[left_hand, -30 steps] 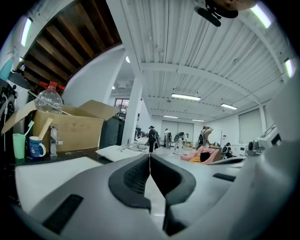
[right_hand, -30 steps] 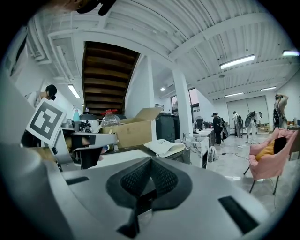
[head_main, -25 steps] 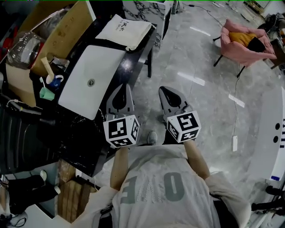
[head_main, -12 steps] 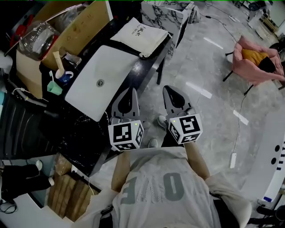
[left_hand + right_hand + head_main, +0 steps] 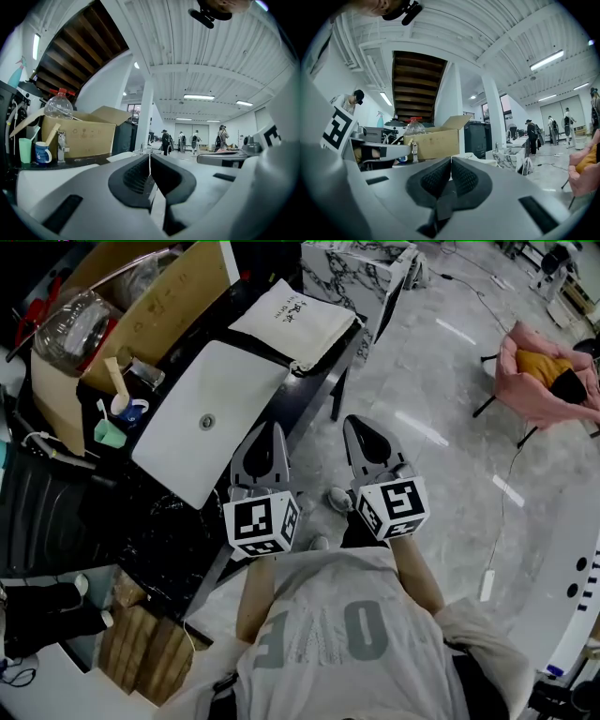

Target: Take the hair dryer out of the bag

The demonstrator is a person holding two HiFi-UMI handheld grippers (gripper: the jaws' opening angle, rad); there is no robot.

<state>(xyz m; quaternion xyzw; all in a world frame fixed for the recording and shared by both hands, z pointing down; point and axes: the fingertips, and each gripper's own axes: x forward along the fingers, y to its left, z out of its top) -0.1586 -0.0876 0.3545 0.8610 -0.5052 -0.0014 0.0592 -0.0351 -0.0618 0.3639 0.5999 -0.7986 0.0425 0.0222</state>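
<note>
The left gripper [image 5: 273,430] and right gripper [image 5: 356,425] are both pressed together, empty. The white cloth bag [image 5: 295,322] lies on the black table [image 5: 309,381], at 12 o'clock from the left gripper and 11 o'clock from the right, well apart from both. The hair dryer is unseen, presumably inside.

bag [image 5: 295,322] on table [image 5: 316,379] | tray [image 5: 225,390] before bag | box [image 5: 161,307] left of tray

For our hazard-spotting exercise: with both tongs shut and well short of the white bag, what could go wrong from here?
The white bag lies at the table corner, so a tug may drag it off. Reaching over, the left tongs could clip the white basin.
</note>
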